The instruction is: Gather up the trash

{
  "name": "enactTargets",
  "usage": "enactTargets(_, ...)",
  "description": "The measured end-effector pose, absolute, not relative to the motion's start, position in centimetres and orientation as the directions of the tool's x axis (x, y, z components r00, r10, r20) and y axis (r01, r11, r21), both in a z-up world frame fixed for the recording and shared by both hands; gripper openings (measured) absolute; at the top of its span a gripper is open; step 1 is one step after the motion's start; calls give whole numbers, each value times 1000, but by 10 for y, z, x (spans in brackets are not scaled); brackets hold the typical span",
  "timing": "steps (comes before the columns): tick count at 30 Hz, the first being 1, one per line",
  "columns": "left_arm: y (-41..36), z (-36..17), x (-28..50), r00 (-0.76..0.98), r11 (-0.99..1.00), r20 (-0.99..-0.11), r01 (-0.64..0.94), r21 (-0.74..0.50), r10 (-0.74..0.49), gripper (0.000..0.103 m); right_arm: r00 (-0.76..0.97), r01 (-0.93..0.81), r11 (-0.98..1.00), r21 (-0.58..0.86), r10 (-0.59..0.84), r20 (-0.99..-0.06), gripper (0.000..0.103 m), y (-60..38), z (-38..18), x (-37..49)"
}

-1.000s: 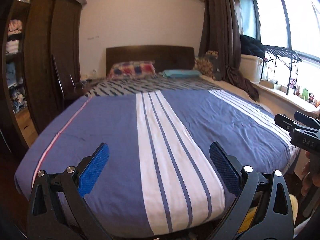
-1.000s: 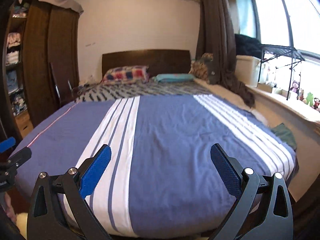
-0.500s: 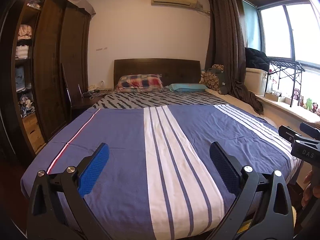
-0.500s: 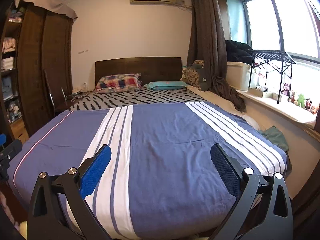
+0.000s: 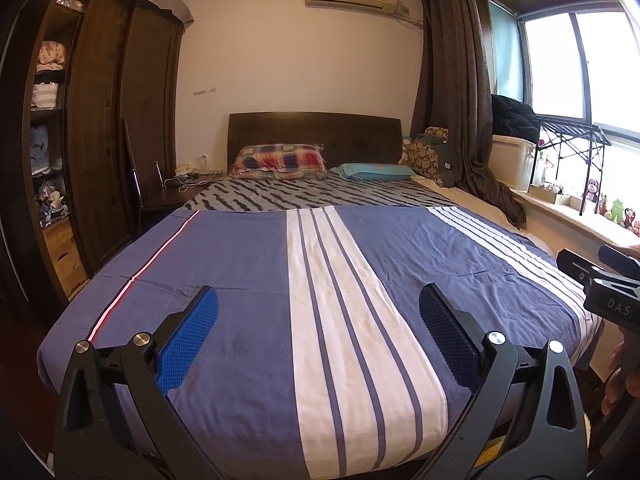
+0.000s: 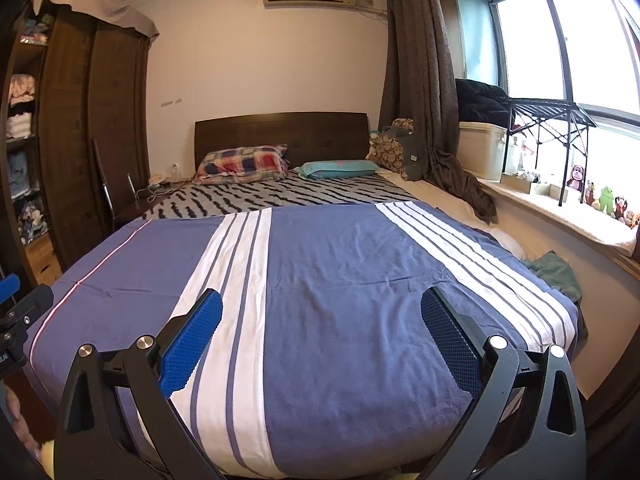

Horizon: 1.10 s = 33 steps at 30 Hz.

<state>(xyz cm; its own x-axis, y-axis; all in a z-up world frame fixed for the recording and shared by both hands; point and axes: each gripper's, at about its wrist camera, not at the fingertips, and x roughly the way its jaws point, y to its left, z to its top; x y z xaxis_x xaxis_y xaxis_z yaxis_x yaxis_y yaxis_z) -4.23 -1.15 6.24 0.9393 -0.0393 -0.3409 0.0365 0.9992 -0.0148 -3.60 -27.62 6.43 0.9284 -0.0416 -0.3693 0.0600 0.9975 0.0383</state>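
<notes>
A blue blanket [image 5: 240, 280] with white stripes covers the bed, with a red-and-blue checked pillow [image 5: 280, 156] beside a teal one [image 5: 374, 171].

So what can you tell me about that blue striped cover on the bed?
The blue cover looks like soft cotton, spread flat with faint wrinkles over the lower part of the bed. A broad white band with thin blue lines runs lengthwise, narrower white stripes lie toward the window side, and one thin pink line toward the wardrobe side. Its edges drape over the foot and sides. Its far edge lies on a black-and-white patterned sheet. Nothing rests on it.
</notes>
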Motion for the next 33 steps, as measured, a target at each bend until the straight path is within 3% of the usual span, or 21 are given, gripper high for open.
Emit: enactTargets(33,-12,66,-45,940,999,-337,45,-28,-52,95,930,60,997,56,-36,-365,100,-268,67,-35)
